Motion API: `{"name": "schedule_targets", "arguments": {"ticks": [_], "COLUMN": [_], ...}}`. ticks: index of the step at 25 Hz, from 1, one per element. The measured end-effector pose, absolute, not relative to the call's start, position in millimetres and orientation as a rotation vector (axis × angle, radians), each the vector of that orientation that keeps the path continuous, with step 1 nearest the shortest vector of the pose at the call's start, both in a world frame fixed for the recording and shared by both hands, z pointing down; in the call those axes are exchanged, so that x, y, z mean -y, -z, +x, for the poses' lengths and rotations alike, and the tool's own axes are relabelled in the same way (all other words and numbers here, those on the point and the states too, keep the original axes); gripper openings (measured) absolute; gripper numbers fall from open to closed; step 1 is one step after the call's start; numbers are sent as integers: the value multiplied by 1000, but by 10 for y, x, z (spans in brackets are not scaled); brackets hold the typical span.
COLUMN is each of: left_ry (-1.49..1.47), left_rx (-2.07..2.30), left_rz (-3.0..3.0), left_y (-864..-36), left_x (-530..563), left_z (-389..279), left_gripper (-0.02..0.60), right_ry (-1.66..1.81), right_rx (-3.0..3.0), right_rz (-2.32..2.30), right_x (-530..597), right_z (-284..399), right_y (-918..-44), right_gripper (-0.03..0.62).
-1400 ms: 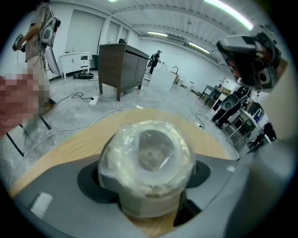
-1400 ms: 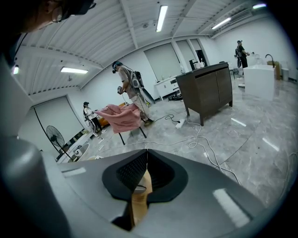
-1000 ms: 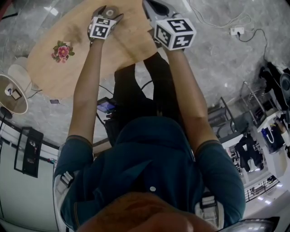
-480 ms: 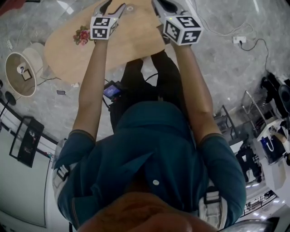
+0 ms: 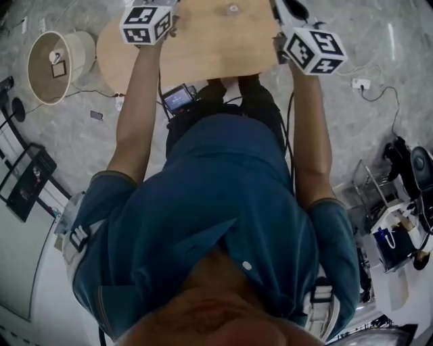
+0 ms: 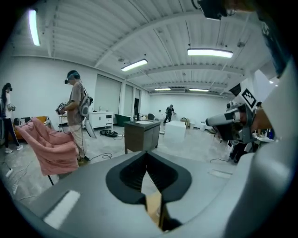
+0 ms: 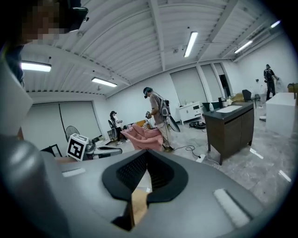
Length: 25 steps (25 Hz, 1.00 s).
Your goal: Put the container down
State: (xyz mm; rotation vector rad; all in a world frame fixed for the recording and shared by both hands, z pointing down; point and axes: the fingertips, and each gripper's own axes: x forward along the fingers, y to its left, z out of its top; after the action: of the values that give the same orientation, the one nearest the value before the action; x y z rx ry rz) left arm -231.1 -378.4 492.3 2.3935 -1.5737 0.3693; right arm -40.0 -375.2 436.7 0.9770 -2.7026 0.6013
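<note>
The container [image 5: 233, 9] is seen resting alone on the table [image 5: 203, 51]. Left gripper [image 6: 148, 169], jaws just brought together, and right gripper [image 7: 146, 174], jaws together, are noted empty; placement is judged complete

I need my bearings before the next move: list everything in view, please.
table: one, light wood, top of the head view
container: one, small, greyish, on the table
drum: one, cream, floor left of table
power strip: one, white, floor at right
cabinet: one, dark, across the room
cloth: one, pink, draped, left side of the room
bystander: one nearby, pale top, beside the cloth
left gripper: one, grey, above the table; jaws just closed, empty
right gripper: one, grey, above the table; jaws shut, empty
</note>
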Motion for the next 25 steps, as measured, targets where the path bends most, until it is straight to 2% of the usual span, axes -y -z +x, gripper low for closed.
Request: {"name": "schedule_targets", "arguments": {"ticks": [4, 9, 18, 25], "left_ry": [-271, -222, -148, -126], "left_rx": [1644, 1657, 1674, 1674], "left_rz": [2415, 2497, 2684, 2808], "left_y": [-4299, -3702, -2667, -2211], "left_x": [3553, 3248, 2618, 2311], "left_z": [-2688, -2847, -2743, -2586], "left_gripper": [-2, -2, 8, 12], "right_ry": [-493, -265, -194, -97], "right_rx": [2806, 2847, 2926, 2956], "right_rz": [872, 749, 671, 650], "right_x": [3420, 2955, 2424, 2232], "right_z": [-750, -1077, -1193, -1204], "right_y": [-3796, -3204, -2502, -2185], "right_gripper": [9, 6, 6, 6]}}
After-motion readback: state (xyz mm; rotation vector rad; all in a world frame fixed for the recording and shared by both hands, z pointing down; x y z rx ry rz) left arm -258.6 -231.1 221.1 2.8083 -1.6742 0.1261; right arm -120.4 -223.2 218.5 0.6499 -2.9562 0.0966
